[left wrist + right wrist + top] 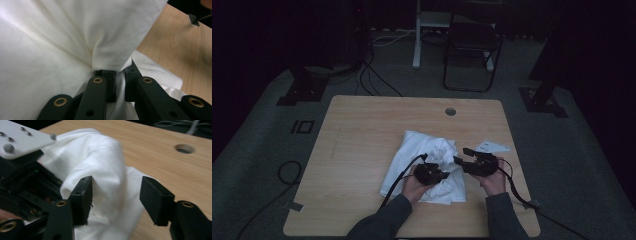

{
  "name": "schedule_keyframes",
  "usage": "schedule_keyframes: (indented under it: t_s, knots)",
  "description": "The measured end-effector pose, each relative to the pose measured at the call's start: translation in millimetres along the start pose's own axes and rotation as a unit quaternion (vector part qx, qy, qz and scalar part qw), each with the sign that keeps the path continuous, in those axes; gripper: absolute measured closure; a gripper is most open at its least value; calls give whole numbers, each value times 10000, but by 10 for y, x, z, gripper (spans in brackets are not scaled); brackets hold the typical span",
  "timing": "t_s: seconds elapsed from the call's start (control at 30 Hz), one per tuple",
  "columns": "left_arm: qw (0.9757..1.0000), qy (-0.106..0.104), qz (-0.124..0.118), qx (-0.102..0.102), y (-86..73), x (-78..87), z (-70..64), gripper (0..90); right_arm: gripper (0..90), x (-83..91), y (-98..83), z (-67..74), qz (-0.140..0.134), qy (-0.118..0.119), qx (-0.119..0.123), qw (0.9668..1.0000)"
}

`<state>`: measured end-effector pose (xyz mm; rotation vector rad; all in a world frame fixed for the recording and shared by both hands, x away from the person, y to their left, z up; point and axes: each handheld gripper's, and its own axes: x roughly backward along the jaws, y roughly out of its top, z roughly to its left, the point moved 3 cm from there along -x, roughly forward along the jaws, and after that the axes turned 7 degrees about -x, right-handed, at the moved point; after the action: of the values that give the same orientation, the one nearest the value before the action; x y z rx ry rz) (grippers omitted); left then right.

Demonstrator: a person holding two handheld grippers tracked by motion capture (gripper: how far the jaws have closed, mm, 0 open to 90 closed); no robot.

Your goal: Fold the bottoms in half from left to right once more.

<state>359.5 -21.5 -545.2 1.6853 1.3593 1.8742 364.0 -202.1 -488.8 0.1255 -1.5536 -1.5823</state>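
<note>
We see the surface (362, 150), pale wood with a round hole near its far edge, and on it, right of the middle and toward our side, the cloth (412, 152): a white garment or sheet, lying rumpled with some layers doubled over. We judge the folding to be partly done at best; the near part is bunched and lifted, and no tidy, flat shape has formed yet, so most of the smoothing and folding is left.

Our left tongs (120, 75) are clamped on a gathered pinch of the cloth, which rises from between the jaws in a peak. Our right tongs (115, 195) stand apart, the raised fold of cloth between the jaws but not pressed by them; that grip is not yet made.

We find no brand, label or readable writing on the cloth or the surface.
</note>
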Motion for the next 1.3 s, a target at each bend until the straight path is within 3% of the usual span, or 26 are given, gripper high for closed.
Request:
schedule_keyframes:
  t_s: [0.07, 0.13, 0.2, 0.23, 0.3, 0.37, 0.43, 0.5, 0.6, 0.67, 0.7, 0.73, 0.83, 0.9, 1.03, 1.07, 1.1, 1.2, 1.3]
  knots:
    - [10000, -26, -23, 44, 5, 15, 4, 831, 400, -106, 5, 12, 114, 100, -14, 9999]
    - [9999, -42, -67, 66, 15, 36, 9, 823, 448, -244, 1, -2, 241, 177, -81, 9995]
    - [9998, -86, -120, 163, 33, 72, 11, 778, 732, -349, 1, -23, 352, 206, -154, 9990]
    - [9995, -145, -168, 211, 50, 102, 6, 707, 806, -389, 8, -46, 404, 48, -207, 9990]
    - [9992, -126, -295, 224, 105, 208, -17, 606, 835, -418, 28, -95, 372, -60, -333, 9987]
    - [9986, 36, -502, 130, 205, 408, -25, 536, 836, -417, 45, -143, 334, -144, -381, 9986]
    - [9961, 258, -845, 27, 319, 679, 3, 516, 835, -409, 53, -187, 339, -183, -426, 9984]
    - [9916, 670, -1107, -50, 406, 953, 95, 506, 829, -402, 56, -221, 343, -201, -447, 9982]
    - [9830, 1473, -1097, 42, 403, 1242, 343, 521, 820, -407, 58, -250, 361, -206, -451, 9981]
    - [9805, 1697, -968, 237, 317, 1285, 502, 527, 815, -417, 62, -267, 380, -228, -450, 9980]
    - [9807, 1677, -940, 352, 274, 1276, 548, 534, 812, -424, 65, -277, 398, -238, -456, 9979]
    - [9825, 1583, -860, 467, 195, 1235, 601, 538, 809, -428, 67, -286, 409, -252, -448, 9978]
    - [9881, 1299, -589, 574, 16, 1051, 625, 539, 801, -436, 75, -321, 447, -305, -457, 9975]
    - [9896, 1225, -512, 560, -56, 933, 607, 525, 796, -438, 76, -336, 479, -338, -437, 9973]
    - [9889, 1313, -404, 571, -137, 761, 599, 519, 769, -433, 75, -352, 563, -465, -376, 9966]
    - [9878, 1463, -276, 448, -206, 636, 590, 519, 733, -423, 77, -357, 582, -523, -345, 9963]
    - [9872, 1509, -278, 433, -226, 611, 592, 519, 682, -374, 102, -376, 603, -691, -271, 9954]
    - [9864, 1582, -226, 381, -226, 590, 587, 522, 623, -243, 202, -411, 466, -863, -191, 9950]
    - [9854, 1662, -196, 325, -227, 568, 574, 523, 585, -114, 341, -422, 228, -860, -221, 9958]
